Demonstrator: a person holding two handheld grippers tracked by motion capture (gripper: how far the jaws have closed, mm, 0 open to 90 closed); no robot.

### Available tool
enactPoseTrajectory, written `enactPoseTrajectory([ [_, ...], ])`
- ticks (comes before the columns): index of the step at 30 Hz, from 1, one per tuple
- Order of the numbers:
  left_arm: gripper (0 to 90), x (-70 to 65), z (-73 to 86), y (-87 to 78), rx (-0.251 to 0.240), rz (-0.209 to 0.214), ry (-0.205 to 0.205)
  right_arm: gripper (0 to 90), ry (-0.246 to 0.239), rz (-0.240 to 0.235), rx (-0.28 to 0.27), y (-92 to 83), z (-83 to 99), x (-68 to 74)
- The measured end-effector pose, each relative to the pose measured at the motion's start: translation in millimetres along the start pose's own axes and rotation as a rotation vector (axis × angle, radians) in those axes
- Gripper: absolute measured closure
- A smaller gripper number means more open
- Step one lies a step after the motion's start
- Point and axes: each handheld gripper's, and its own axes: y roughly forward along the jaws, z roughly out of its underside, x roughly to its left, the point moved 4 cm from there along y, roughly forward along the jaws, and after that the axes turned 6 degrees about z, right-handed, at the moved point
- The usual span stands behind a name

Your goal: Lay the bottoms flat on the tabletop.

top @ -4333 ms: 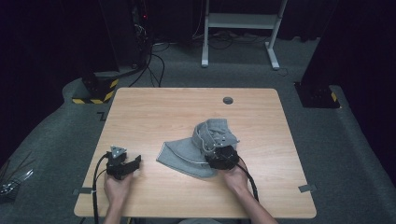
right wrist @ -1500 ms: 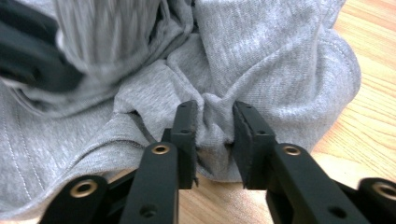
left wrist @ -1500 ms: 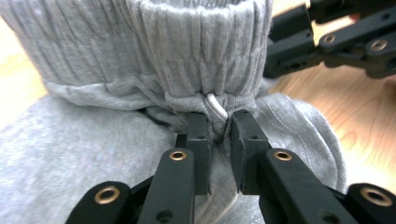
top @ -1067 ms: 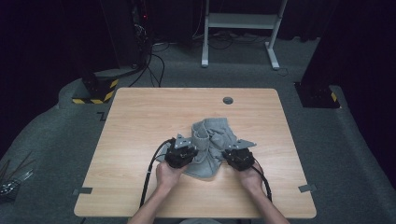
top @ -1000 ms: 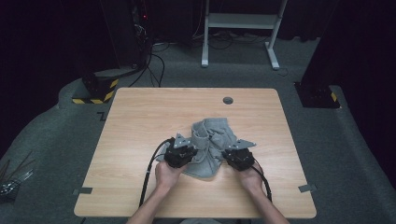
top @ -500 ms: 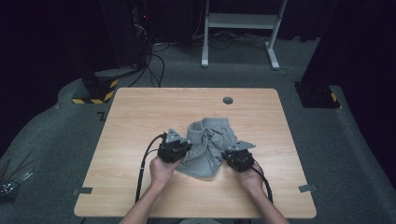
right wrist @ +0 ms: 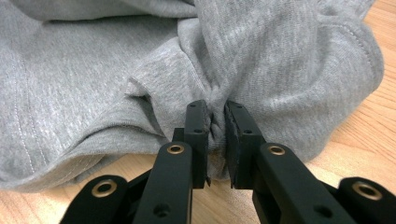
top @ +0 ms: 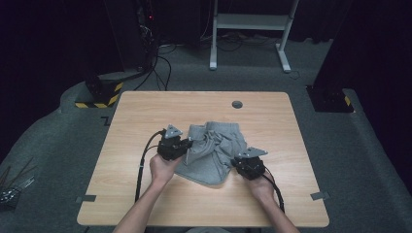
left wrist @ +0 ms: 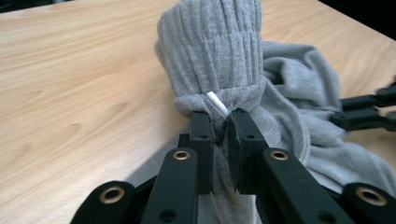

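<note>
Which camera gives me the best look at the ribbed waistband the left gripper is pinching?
The left gripper view: the ribbed waistband rises just beyond the left gripper, bunched between its closed jaws. The high view shows the grey garment only small; the right gripper view shows plain fabric, no ribbing.

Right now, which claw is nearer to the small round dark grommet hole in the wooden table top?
Left. The left claw grips the grey garment below and left of the grommet hole; the right claw grips the garment's lower right edge, farther toward the person.
</note>
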Motion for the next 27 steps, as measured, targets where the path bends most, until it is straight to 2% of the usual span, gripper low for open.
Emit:
enactPoseTrajectory([
  [1, 81.3, 0.0, 0.0, 0.0, 0.000, 0.000, 0.000, 80.3, 0.000, 0.000, 0.000, 0.0, 0.0, 0.0],
  [2, 81.3, 8.8, 0.8, -1.1, 0.000, -0.019, -0.012, 80.4, -0.002, -0.002, -0.002, 0.0, 0.3, -0.1],
  [3, 81.3, 8.8, 0.8, -1.1, 0.000, -0.019, -0.012, 80.4, -0.002, -0.002, -0.002, 0.0, 0.3, -0.1],
  [5, 81.3, 19.2, 2.8, -1.8, 0.002, -0.043, -0.035, 80.4, 0.000, -0.005, -0.004, 0.0, 0.4, -0.4],
  [10, 81.1, 34.6, 6.1, -0.8, 0.007, -0.077, -0.065, 80.4, -0.002, -0.003, -0.003, -0.2, 0.7, 0.1],
  [13, 80.9, 46.5, 11.6, 4.8, 0.034, -0.111, -0.085, 80.4, -0.001, -0.003, 0.000, -0.3, 0.5, 0.3],
  [16, 80.6, 52.1, 14.7, 8.6, 0.054, -0.133, -0.090, 80.4, -0.003, -0.002, 0.002, -0.3, 0.2, 0.3],
  [23, 79.1, 61.2, 24.1, 21.0, 0.103, -0.151, -0.115, 80.3, -0.008, 0.001, 0.001, -0.1, 0.2, 0.4],
  [25, 75.6, 61.8, 25.0, 22.7, 0.109, -0.156, -0.112, 80.3, -0.006, -0.001, 0.001, 0.0, 0.2, 0.2],
  [27, 68.6, 64.1, 26.2, 21.3, 0.129, -0.190, -0.129, 80.2, -0.008, 0.002, 0.001, 0.0, 0.2, 0.4],
])
